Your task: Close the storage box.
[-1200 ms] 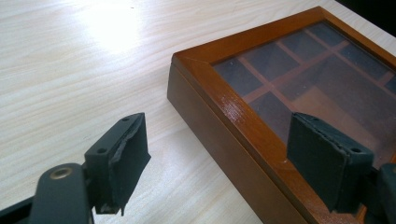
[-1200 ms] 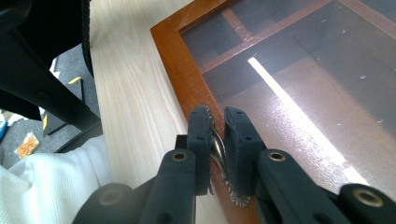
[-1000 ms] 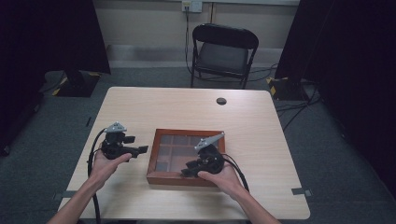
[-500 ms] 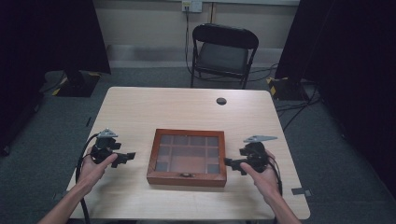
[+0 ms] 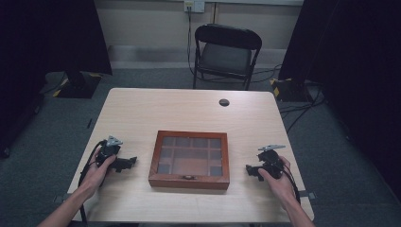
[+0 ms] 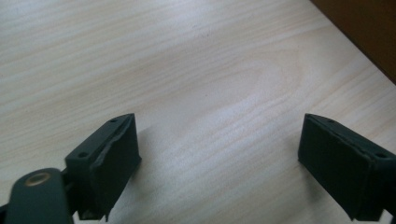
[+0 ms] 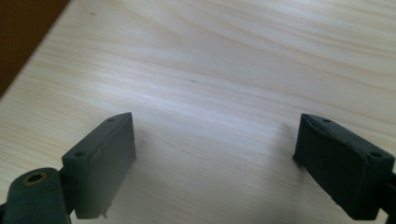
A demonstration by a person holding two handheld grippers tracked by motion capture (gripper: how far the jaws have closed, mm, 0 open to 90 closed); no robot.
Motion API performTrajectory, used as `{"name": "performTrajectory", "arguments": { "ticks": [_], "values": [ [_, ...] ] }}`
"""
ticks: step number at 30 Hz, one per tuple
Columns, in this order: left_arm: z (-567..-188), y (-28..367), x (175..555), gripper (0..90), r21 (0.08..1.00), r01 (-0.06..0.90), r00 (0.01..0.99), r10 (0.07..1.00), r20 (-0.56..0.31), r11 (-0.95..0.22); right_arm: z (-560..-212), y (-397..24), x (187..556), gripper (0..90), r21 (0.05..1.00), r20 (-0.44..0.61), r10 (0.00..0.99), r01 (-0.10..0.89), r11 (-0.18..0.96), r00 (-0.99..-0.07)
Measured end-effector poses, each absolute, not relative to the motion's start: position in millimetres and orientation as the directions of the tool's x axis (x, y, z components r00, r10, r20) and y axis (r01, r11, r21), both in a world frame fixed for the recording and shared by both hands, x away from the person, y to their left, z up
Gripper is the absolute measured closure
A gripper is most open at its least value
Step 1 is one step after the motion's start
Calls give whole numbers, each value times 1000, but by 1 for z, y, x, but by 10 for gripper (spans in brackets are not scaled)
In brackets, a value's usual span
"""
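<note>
A shut wooden box (image 5: 191, 159) with a glass-paned lid lies near the table's front middle. My left gripper (image 5: 133, 162) rests on the table to the left of the box, apart from it, jaws pointing toward it. In the left gripper view that gripper (image 6: 219, 163) is open over bare wood, with the box's brown side (image 6: 369, 32) at the top right. To the right of the box, and apart from it, rests my right gripper (image 5: 248, 169). The right gripper view shows this gripper (image 7: 215, 158) open with nothing between the jaws, the box (image 7: 21, 32) at the top left.
A small dark round cap (image 5: 224, 102) is set in the table (image 5: 156, 109) near its far edge. A black folding chair (image 5: 226, 53) stands behind the table. Cables trail from both grippers toward the table's front edge.
My right gripper has left the box's front right corner and moved out to the right of the box. My left gripper has drawn back a little to the left.
</note>
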State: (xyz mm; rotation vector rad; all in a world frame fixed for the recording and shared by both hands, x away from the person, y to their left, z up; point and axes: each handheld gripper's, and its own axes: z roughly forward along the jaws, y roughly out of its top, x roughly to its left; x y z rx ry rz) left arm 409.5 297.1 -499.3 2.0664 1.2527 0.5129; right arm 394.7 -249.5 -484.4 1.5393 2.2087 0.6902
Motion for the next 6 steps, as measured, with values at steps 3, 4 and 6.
{"name": "performTrajectory", "arguments": {
  "ticks": [3,4,6],
  "values": [
    [-503,301,410,41,722,609,471,882,5,-329,-498,-247,389,0,681,-13,934,681,269,-356],
    [-503,300,409,39,721,612,464,886,4,-324,-500,-247,388,0,695,-13,935,669,264,-355],
    [-503,299,408,35,722,619,451,892,-2,-311,-501,-246,387,0,708,-14,941,661,249,-339]
  ]
}}
